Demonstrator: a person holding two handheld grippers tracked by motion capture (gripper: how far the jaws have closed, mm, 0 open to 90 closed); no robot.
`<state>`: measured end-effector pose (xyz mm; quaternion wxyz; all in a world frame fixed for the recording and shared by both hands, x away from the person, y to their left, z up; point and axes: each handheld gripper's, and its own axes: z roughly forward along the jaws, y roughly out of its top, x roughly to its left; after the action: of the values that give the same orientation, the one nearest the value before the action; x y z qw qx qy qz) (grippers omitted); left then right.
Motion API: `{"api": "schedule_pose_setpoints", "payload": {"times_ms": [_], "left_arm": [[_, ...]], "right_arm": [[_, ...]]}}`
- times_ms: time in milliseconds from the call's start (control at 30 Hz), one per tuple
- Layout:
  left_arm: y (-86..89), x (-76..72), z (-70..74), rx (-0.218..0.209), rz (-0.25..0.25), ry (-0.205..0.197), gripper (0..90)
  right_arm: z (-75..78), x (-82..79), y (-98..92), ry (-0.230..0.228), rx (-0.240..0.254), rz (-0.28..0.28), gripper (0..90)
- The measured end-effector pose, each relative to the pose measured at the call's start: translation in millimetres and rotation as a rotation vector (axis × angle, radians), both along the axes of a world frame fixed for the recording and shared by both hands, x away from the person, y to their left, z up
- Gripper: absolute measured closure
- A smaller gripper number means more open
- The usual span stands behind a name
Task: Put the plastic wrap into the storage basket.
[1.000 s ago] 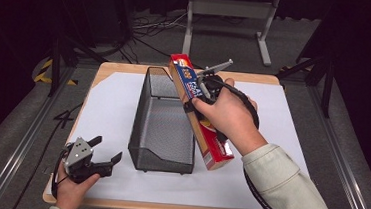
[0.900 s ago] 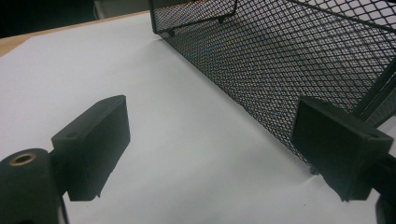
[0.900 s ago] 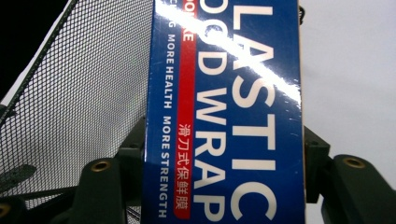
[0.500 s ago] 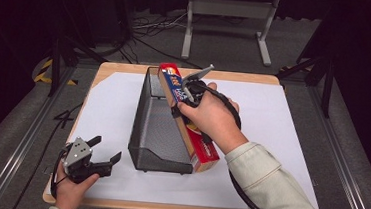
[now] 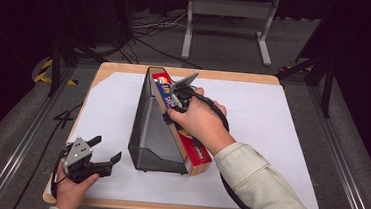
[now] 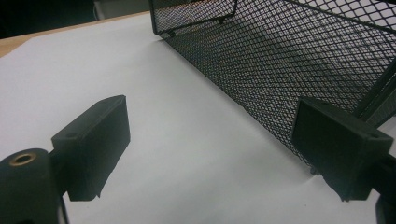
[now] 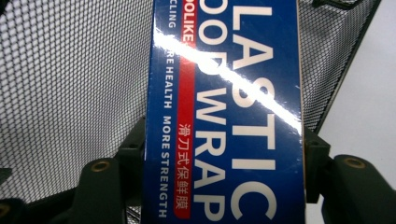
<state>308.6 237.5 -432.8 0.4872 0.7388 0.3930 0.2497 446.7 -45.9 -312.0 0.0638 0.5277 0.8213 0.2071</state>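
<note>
My right gripper [image 5: 176,101] is shut on a long blue and red plastic wrap box [image 5: 194,154], its jaws pressing on both long sides [image 7: 224,154]. The box [image 7: 224,93] lies slanted along the right wall of a black mesh holder [image 5: 147,131], with its far end at the holder's tall back and its near end past the low front. Mesh [image 7: 70,70] spreads behind the box. Near the front left corner my left gripper [image 5: 103,150] rests open on the white sheet, nothing between its jaws [image 6: 215,140]. The holder's mesh wall [image 6: 280,60] stands just to its right.
A white sheet [image 5: 282,122] covers the wooden table [image 5: 115,204], bare left and right of the holder. The right gripper's cable [image 5: 241,199] trails beside the sleeve. Beyond the table are floor cables [image 5: 154,27] and a grey metal stand [image 5: 231,13].
My right hand has carried the box leftward and down, from right of the holder onto its right wall. The left gripper has stayed put.
</note>
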Motion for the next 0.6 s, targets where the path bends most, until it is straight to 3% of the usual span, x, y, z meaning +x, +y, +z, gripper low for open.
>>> {"api": "schedule_pose_setpoints", "payload": {"times_ms": [300, 600], "left_arm": [[0.9, -0.4, 0.4, -0.003, -0.002, -0.002, 12.5], [4.0, -2.1, 0.6, -0.007, 0.003, -0.003, 12.5]], "right_arm": [[-14.2, 7.7, 10.8, 0.024, -0.064, 0.008, 39.1], [-23.8, 15.6, 17.8, 0.057, -0.085, 0.010, 39.0]]}}
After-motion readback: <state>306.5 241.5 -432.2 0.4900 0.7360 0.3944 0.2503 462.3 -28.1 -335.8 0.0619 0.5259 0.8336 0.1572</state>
